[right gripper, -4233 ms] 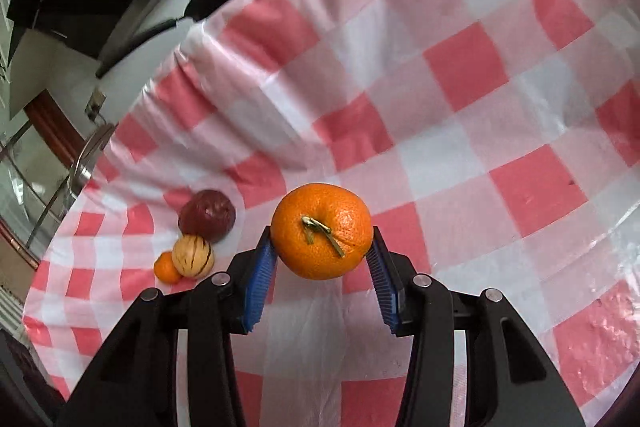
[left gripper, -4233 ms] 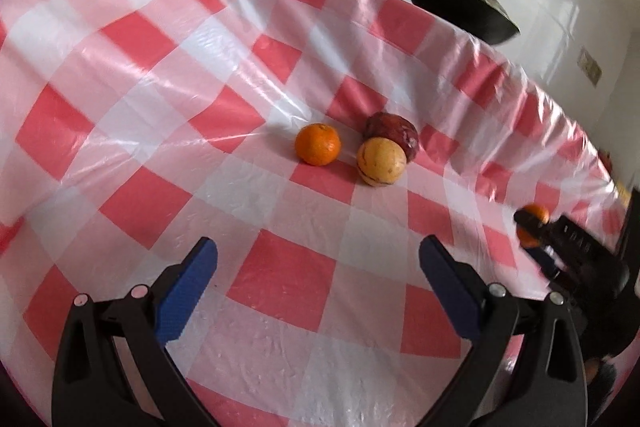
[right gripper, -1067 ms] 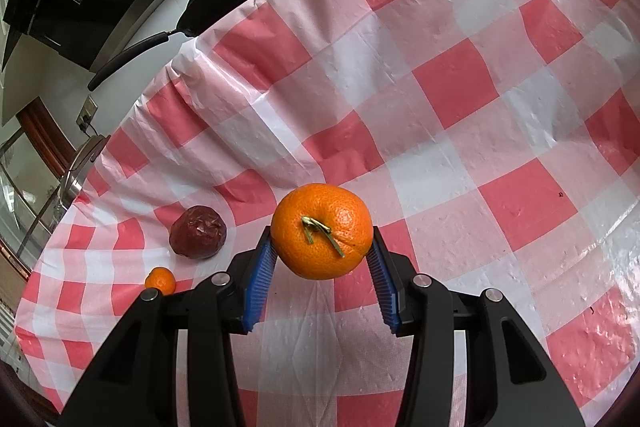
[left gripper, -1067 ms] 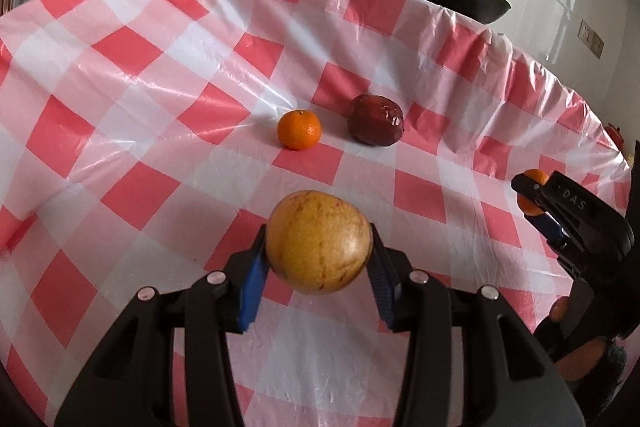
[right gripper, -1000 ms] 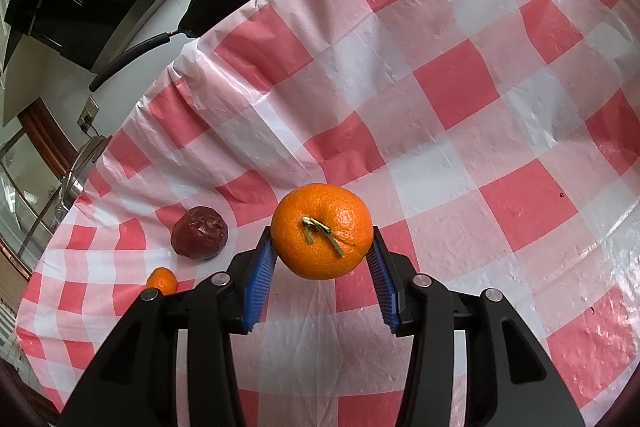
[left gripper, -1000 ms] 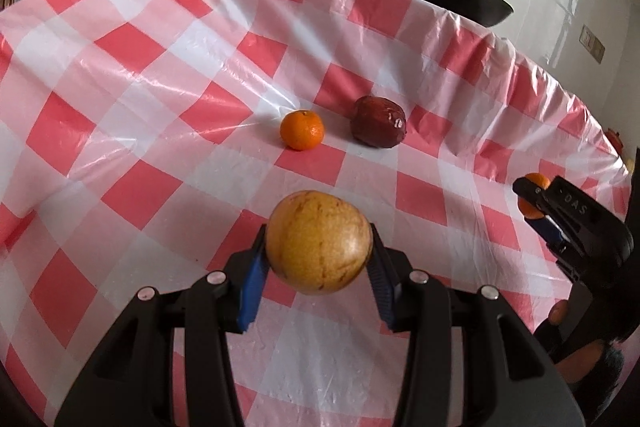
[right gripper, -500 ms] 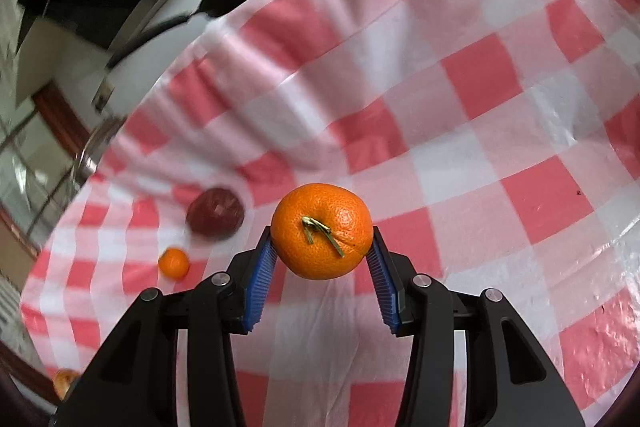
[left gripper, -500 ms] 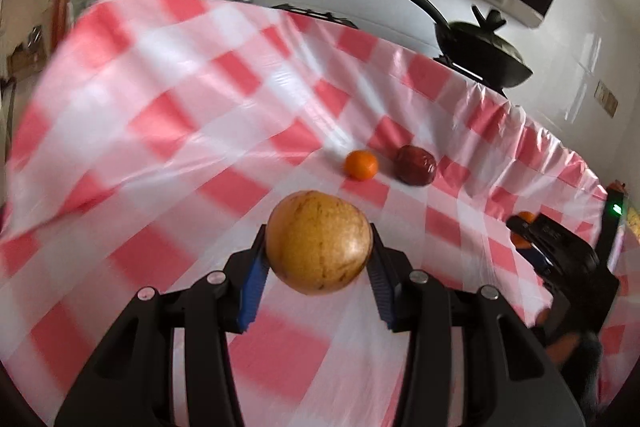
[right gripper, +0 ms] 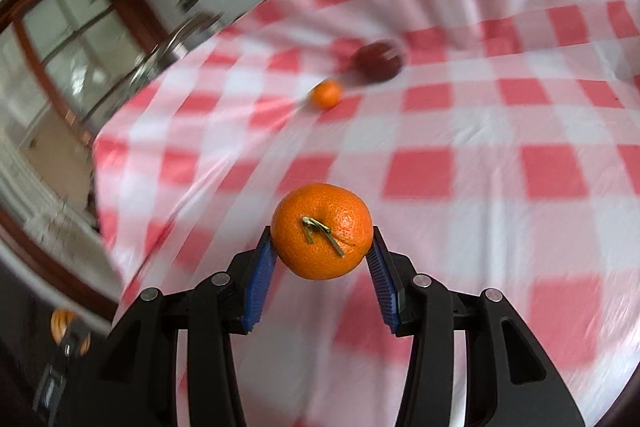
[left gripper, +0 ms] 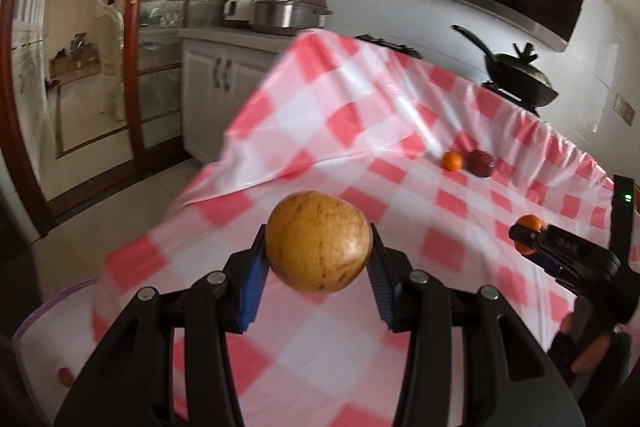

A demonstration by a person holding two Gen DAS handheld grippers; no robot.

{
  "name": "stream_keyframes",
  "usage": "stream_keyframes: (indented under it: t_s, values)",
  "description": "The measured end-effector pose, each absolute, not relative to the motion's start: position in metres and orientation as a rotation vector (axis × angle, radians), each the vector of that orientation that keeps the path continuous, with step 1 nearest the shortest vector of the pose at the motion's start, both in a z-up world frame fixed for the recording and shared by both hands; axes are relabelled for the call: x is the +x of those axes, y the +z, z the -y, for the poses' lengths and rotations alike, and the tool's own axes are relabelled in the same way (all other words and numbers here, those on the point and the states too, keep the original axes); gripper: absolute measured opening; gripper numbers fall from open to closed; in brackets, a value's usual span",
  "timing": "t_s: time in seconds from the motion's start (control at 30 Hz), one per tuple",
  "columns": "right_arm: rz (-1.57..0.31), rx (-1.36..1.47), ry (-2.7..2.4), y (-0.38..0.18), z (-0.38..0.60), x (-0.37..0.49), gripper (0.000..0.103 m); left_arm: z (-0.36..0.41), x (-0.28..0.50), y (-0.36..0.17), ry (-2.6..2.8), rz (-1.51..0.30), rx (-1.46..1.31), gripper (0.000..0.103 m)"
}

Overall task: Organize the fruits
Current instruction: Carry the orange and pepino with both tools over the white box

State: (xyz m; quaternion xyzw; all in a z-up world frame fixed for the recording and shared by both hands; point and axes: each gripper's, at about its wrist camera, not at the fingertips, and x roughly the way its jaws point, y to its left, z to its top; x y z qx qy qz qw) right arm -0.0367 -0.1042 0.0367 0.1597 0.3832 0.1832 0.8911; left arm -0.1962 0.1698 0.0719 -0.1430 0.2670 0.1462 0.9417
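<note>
So right now both grippers are mid-carry, each with a fruit on board. The left gripper [left gripper: 318, 267] has its blue fingers [left gripper: 250, 291] pinching a round yellowish-brown fruit [left gripper: 318, 241] from both sides, held up off the worktop [left gripper: 360, 343] near its left edge. The right gripper [right gripper: 320, 267] is doing the same with a big orange [right gripper: 322, 231], stem facing the camera, also in the air over the checked cloth.

Two fruits haven't been collected yet: a small orange [left gripper: 452, 161] and a dark red fruit [left gripper: 481, 163], sitting just beside each other way over at the far side.

There's a pale rim of something, maybe a bowl or bin [left gripper: 48, 311], at the bottom-left corner of the left view, past the worktop's edge. My guess is that's the drop-off, but it's too cut off to be sure.

Next move as I see it: get each fruit over the container, lower it, then spread the fingers. Everything's pretty blurry, so settle before letting go.
</note>
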Motion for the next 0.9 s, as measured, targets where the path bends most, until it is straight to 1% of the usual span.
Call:
stream_keyframes:
  t_s: [0.23, 0.47, 0.7, 0.9]
  values:
    - [-0.856, 0.162, 0.515, 0.028, 0.039, -0.100, 0.046, -0.195, -0.236, 0.057, 0.342, -0.593, -0.222, 0.046]
    - [-0.843, 0.026, 0.631, 0.035, -0.005, -0.145, 0.046, -0.218, -0.271, 0.046, 0.384, -0.619, -0.190, 0.046]
    - [-0.841, -0.090, 0.741, 0.031, -0.049, -0.184, 0.046, -0.244, -0.302, 0.030, 0.440, -0.651, -0.216, 0.046]
    - [-0.842, -0.196, 0.837, 0.023, -0.080, -0.221, 0.046, -0.270, -0.323, 0.004, 0.494, -0.698, -0.274, 0.046]
